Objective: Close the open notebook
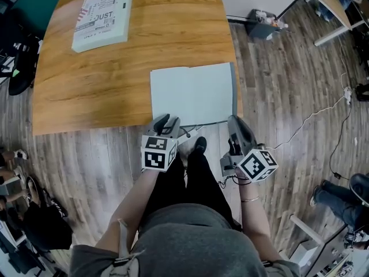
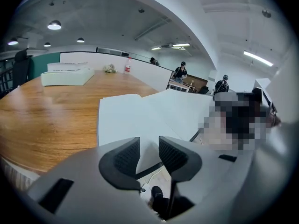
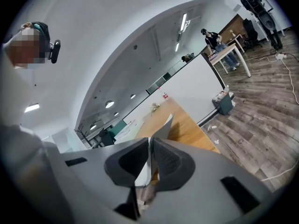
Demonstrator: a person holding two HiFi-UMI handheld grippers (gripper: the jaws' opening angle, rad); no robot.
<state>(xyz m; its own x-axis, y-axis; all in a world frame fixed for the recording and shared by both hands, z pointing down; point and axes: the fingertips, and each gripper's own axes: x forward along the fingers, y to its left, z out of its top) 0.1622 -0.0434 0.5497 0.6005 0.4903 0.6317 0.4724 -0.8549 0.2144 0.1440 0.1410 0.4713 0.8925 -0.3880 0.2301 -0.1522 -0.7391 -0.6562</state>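
Note:
The open notebook (image 1: pixel 190 91) lies with white pages up at the near edge of the wooden table (image 1: pixel 86 91). Its right-hand cover (image 1: pixel 233 91) stands up almost on edge. My right gripper (image 1: pixel 235 126) is at that cover's near corner. In the right gripper view its jaws (image 3: pixel 150 146) are shut on the thin cover (image 3: pixel 164 127), seen edge-on between the pads. My left gripper (image 1: pixel 167 122) hovers at the notebook's near left corner. It is open (image 2: pixel 148 148); the white page (image 2: pixel 126 118) and its front edge show through the gap, and the pads do not press on them.
A white printed box (image 1: pixel 102 17) lies at the table's far left. The table's near edge runs just under both grippers, with the person's legs below. A bin (image 1: pixel 262 25) and a cable (image 1: pixel 311 117) are on the wooden floor to the right.

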